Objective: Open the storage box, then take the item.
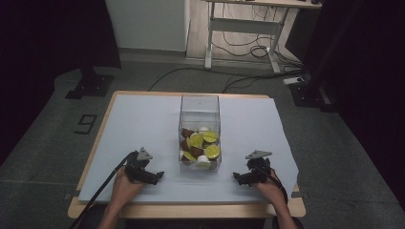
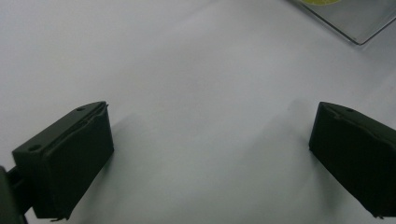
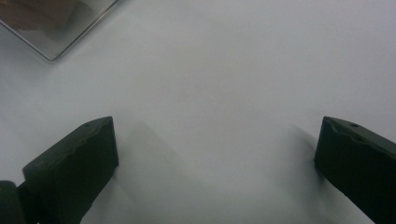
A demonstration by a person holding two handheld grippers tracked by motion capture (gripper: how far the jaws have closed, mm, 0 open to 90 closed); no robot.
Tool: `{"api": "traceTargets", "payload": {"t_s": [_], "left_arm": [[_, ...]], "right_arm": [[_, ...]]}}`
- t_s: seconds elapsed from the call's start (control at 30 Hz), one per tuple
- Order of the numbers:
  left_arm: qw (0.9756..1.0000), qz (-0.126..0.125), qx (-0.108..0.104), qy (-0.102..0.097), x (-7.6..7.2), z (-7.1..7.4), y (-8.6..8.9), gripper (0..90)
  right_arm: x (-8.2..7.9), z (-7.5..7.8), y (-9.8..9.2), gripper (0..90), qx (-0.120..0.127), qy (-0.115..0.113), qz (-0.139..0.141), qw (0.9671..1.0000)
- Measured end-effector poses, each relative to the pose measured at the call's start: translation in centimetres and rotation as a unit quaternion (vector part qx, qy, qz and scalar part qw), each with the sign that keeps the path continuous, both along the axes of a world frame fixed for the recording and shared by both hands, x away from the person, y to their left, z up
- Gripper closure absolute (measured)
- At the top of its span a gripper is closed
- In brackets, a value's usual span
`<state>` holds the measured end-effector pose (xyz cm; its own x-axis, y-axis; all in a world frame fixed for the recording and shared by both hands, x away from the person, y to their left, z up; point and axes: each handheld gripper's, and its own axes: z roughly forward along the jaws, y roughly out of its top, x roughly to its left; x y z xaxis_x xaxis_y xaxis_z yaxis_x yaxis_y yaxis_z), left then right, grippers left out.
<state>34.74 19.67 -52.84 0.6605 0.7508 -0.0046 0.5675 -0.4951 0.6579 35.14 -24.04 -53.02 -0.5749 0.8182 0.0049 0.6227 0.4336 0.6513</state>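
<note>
Honestly, easy to tip that box from here

Still nothing grabbed. Left hand-held gripper (image 1: 152, 175) parked on the white sheet (image 1: 143, 124) of the tabletop (image 1: 102, 210), jaws spread wide, nothing between them but bare sheet. Same deal with the right hand-held gripper (image 1: 239, 178): jaws wide apart, empty, resting low. Sitting between the two, a little farther up the sheet: clear box (image 1: 199, 107), tall and narrow, with lime halves (image 1: 211, 151) plus some brown and white pieces piled in the bottom part. Near corner of that box peeking into the top of both gripper views (image 2: 359, 23), so close by but not touching.

Stuff that could go sideways, just guessing:

- Tall, see-through walls. Easy to misjudge where the rim is and clip it on the way in, and a knock up high probably rocks or slides the whole thing.
- Reaching in from the top with jaws this wide might jam against both walls.
- Lime halves look slick and rounded, so likely to squirt out of a pinch or drag a neighbour along.
- Cable (image 1: 102, 191) trailing off the left one could snag the tabletop edge mid-lift.
- Loose sheet might bunch up under a shove.
</note>
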Motion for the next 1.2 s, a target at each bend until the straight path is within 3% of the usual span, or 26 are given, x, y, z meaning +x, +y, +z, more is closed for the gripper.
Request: {"api": "traceTargets", "payload": {"t_s": [0.43,0.73,1.07,1.2], "left_arm": [[1.0,0.0,0.0,0.0,0.0,0.0,0.0,0.0],[1.0,0.0,-0.001,0.0,0.0,0.0,0.0,0.0],[1.0,-0.001,0.0,0.0,0.0,0.0,0.0,0.0],[1.0,-0.001,0.0,0.001,0.0,0.0,0.0,0.0]], "right_arm": [[0.1,0.4,0.2,1.9,-0.009,0.01,0.001,0.9999],[-0.2,1.6,0.0,3.3,0.003,-0.011,0.002,0.9999],[-0.6,3.2,0.7,6.3,0.021,-0.036,0.028,0.9988],[-0.7,3.5,1.1,0.0,0.026,-0.033,0.033,0.9986]]}}
